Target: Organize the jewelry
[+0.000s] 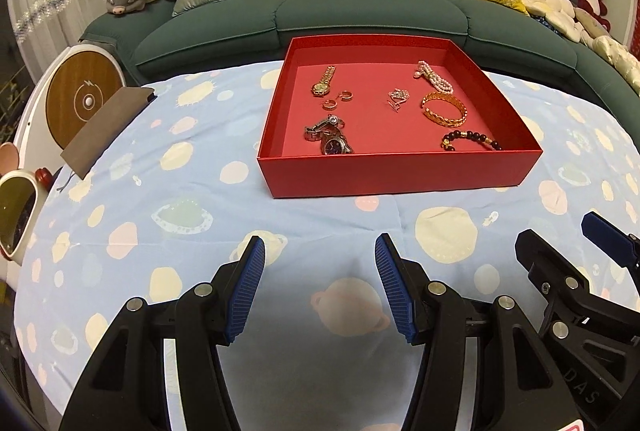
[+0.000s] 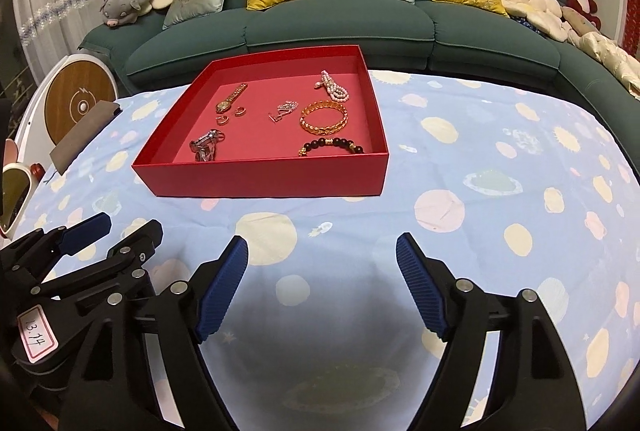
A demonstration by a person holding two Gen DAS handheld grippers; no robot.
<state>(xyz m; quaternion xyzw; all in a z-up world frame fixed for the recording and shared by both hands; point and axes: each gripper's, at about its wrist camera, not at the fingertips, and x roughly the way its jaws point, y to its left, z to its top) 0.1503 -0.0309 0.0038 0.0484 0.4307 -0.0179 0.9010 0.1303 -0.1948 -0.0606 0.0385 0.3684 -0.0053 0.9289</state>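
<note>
Both my left gripper (image 1: 320, 287) and right gripper (image 2: 322, 287) hang wide open, empty. The gold bangle (image 2: 324, 117), at one o'clock in the red box (image 2: 260, 177), looks stiff, light, slippery; I'd pinch its rim.

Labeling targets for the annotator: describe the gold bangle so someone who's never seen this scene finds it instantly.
Find the red box on the spotted blue tablecloth in front of the green sofa. On its right side, between the pink pearl strand at the back and the dark beaded bracelet at the front, lies the gold bangle. It is the only wide, open gold hoop with a leaf pattern.
</note>
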